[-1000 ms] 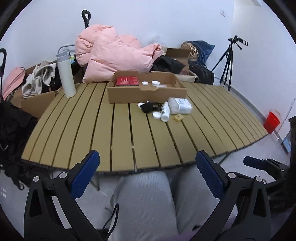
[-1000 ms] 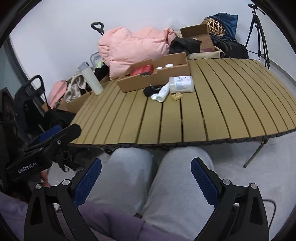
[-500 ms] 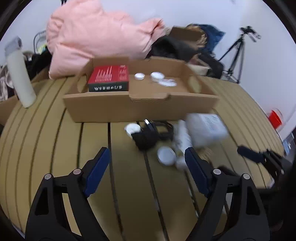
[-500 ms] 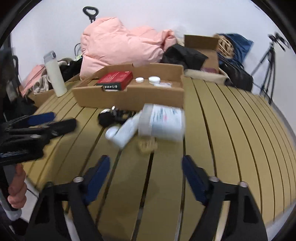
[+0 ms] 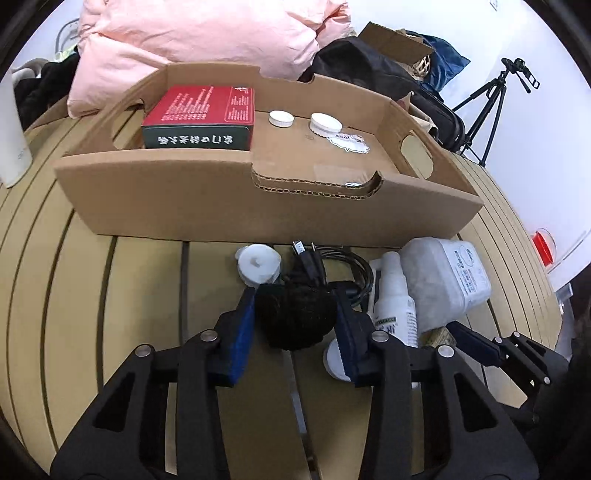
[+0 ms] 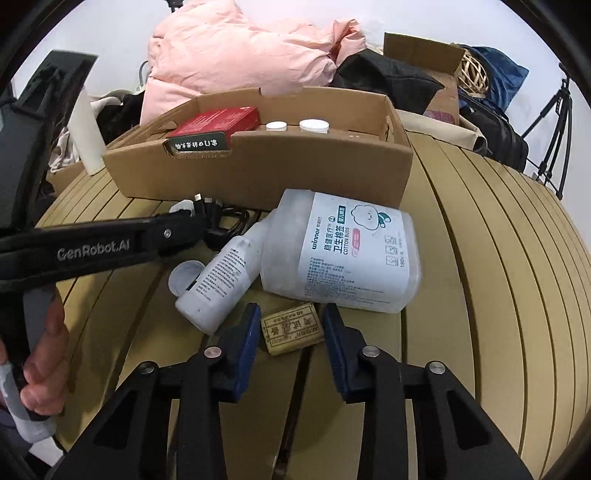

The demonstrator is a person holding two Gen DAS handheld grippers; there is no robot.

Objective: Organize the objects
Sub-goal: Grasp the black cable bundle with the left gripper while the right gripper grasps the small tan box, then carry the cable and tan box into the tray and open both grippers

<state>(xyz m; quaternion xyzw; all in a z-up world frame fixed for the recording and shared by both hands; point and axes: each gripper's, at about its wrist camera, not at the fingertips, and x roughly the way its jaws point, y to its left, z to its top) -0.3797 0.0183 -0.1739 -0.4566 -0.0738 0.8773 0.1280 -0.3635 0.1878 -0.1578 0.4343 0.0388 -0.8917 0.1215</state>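
On the slatted wooden table (image 5: 110,295), both grippers now sit low among the loose items in front of the cardboard tray (image 5: 221,206); a second ago they hung over the person's lap, short of the table edge, with jaws spread wide. The left gripper (image 5: 295,314) has narrowed, and its blue pads (image 5: 242,332) bracket a black fuzzy bundle (image 5: 295,317) with both sides at or against it, though whether they truly press it I cannot tell. Just beyond the bundle lie a white cap (image 5: 258,263) and a coiled black cable (image 5: 332,258), close to the tray's front wall. The right gripper (image 6: 290,332) has also closed in, and its pads stand on either side of a small tan packet (image 6: 291,328) with slim gaps showing, so it is not yet clamped. Touching the far side of the packet lies the cotton bud tub (image 6: 347,251) on its side, with a white spray bottle (image 6: 221,277) leaning against the tub's left end and a white lid (image 6: 183,275) beside the bottle. Inside the tray rest a red box (image 5: 201,116) at the left and two white lids (image 5: 303,122) toward the middle, as they did before. A pink duvet (image 5: 207,33) is heaped behind the tray.
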